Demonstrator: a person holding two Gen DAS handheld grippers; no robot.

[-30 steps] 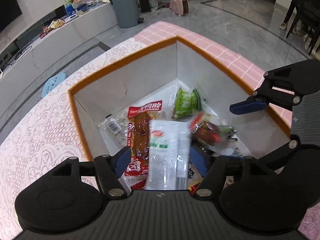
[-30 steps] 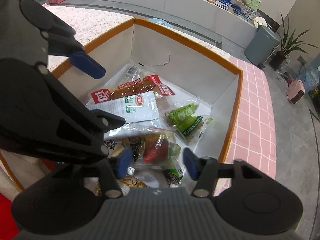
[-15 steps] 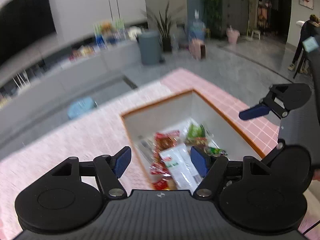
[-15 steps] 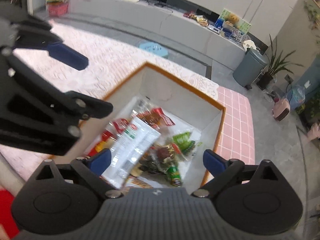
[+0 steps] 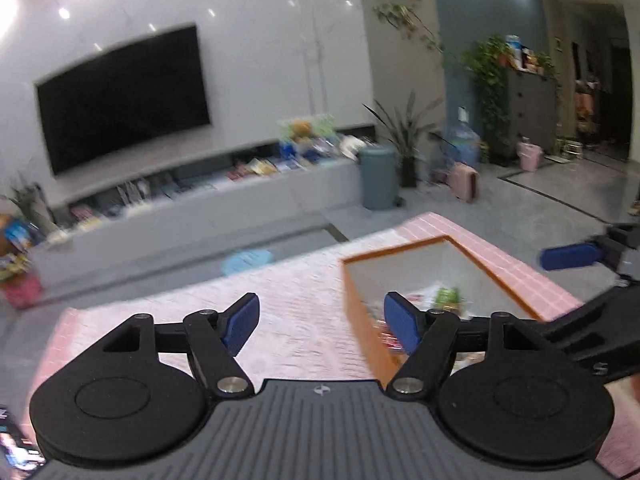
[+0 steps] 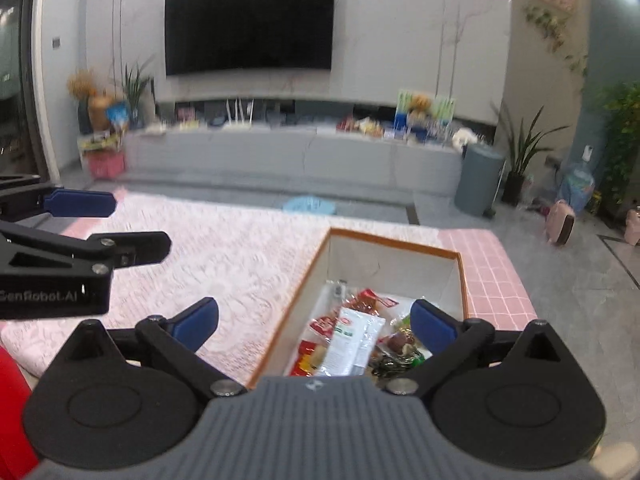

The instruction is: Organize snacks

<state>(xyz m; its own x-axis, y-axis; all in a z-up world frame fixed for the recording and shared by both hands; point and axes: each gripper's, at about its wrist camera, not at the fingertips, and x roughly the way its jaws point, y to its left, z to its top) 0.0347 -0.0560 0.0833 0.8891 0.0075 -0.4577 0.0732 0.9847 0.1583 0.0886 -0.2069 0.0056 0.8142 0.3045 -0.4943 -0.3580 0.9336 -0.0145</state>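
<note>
Fingers of both grippers stand wide apart with nothing between the blue pads. On the left gripper [image 5: 320, 322], the jaws have just been opening further and grip nothing; only the tablecloth [image 5: 304, 296] shows in the gap. On the right gripper [image 6: 314, 322], the jaws have just been opening and are now spread very wide, also holding nothing.

Snacks [image 6: 352, 334] lie loose in the bottom of one box [image 6: 394, 242], white inside with an orange rim. The box sits on the table at the seam between the lace tablecloth and a pink checked cloth [image 6: 496, 280].

Position relative to the fingers:
- Right wrist view: the box lies below and ahead of the gripper. The snacks appear between the two pads but well under them, untouched.
- Left wrist view: the box [image 5: 400, 250] lies ahead and to the right. The right-hand pad [image 5: 402, 322] overlaps its near wall in the picture; the left-hand pad is over the tablecloth. No contact shows.

Count:
- Grippers: two, each with two blue pads. Each gripper shows at the edge of the other's view.
- Box: one.
- Snack packets: a white packet [image 6: 354, 340] lies on top of red ones [image 6: 326, 324]; green and dark wrappers [image 6: 394, 354] lie to its right. The pile overlaps, so an exact total cannot be told.
</note>
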